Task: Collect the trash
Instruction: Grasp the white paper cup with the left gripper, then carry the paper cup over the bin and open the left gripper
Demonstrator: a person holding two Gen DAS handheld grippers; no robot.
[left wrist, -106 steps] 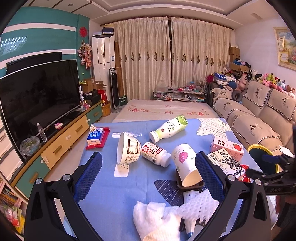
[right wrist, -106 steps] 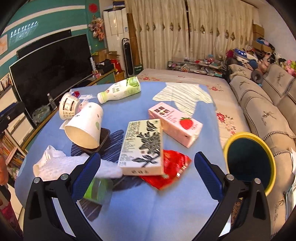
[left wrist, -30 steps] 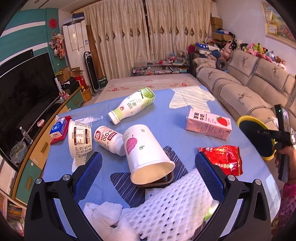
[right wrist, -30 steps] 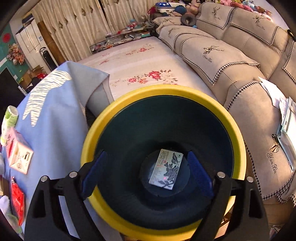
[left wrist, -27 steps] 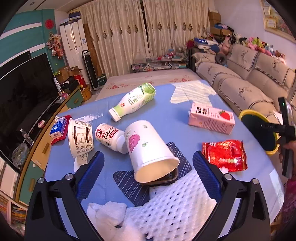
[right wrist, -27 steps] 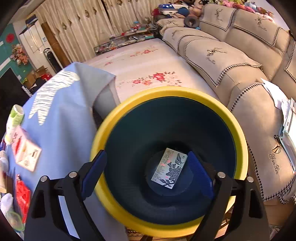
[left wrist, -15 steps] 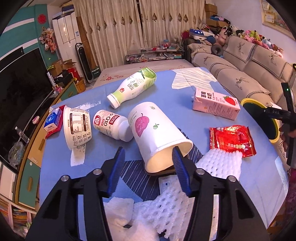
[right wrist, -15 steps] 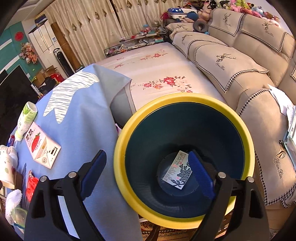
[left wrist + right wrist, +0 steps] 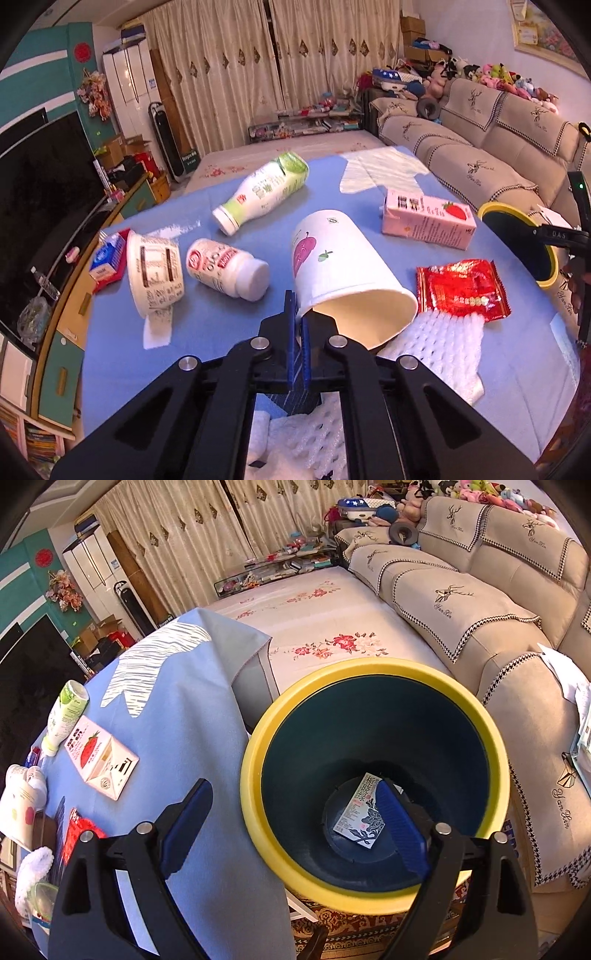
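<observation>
A white paper cup (image 9: 332,258) lies on its side on the blue tablecloth (image 9: 207,332), mouth towards me. My left gripper (image 9: 297,317) is shut on the near edge of its rim, the thin wall pinched between the blue pads. Around it lie a green bottle (image 9: 266,192), a small white bottle (image 9: 225,266), a yogurt tub (image 9: 153,266), a pink strawberry carton (image 9: 428,218), a red wrapper (image 9: 461,290) and white foam netting (image 9: 439,343). My right gripper (image 9: 292,788) hangs open and empty over the yellow-rimmed bin (image 9: 258,775). A flower-print carton (image 9: 360,808) lies at the bin's bottom.
The bin (image 9: 517,236) stands on the floor off the table's right edge, in front of a beige sofa (image 9: 461,602). A small blue-and-red box (image 9: 107,258) sits at the table's left edge. A TV (image 9: 40,192) and low cabinet line the left wall.
The left jaws went from wide open to shut on the cup's rim. The right gripper drew up and back from the bin, still open; the flower-print carton went from table to bin.
</observation>
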